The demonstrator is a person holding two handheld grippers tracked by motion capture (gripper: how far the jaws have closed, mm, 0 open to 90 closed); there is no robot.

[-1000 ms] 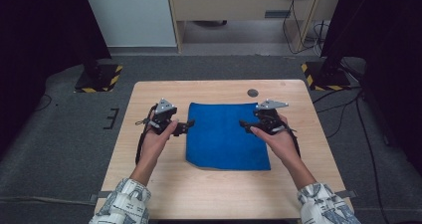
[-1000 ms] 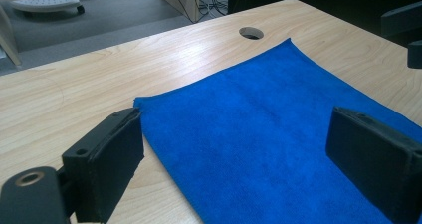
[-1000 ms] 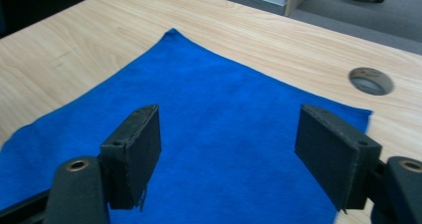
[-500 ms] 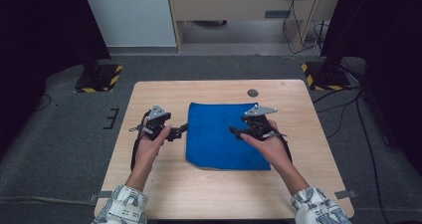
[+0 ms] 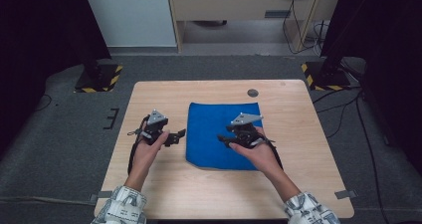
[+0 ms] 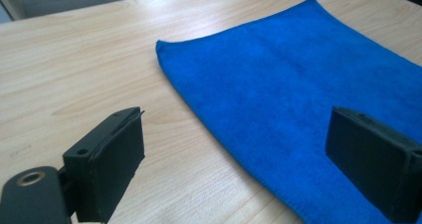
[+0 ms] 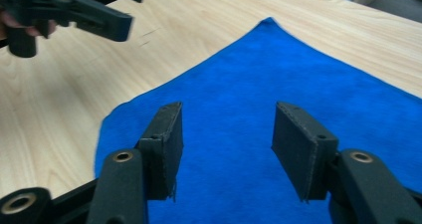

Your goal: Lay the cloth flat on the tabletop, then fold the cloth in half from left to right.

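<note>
The big light wooden table [image 5: 159, 194] holds a flat blue fuzzy cloth [image 5: 219, 129] in its middle. The cloth is not folded or picked up yet, so all the work seems left. The right gripper [image 5: 222, 140] is over the cloth; its jaws have been closing but grab nothing. The left gripper [image 5: 182, 134] waits wide apart beside the cloth's edge.
</note>
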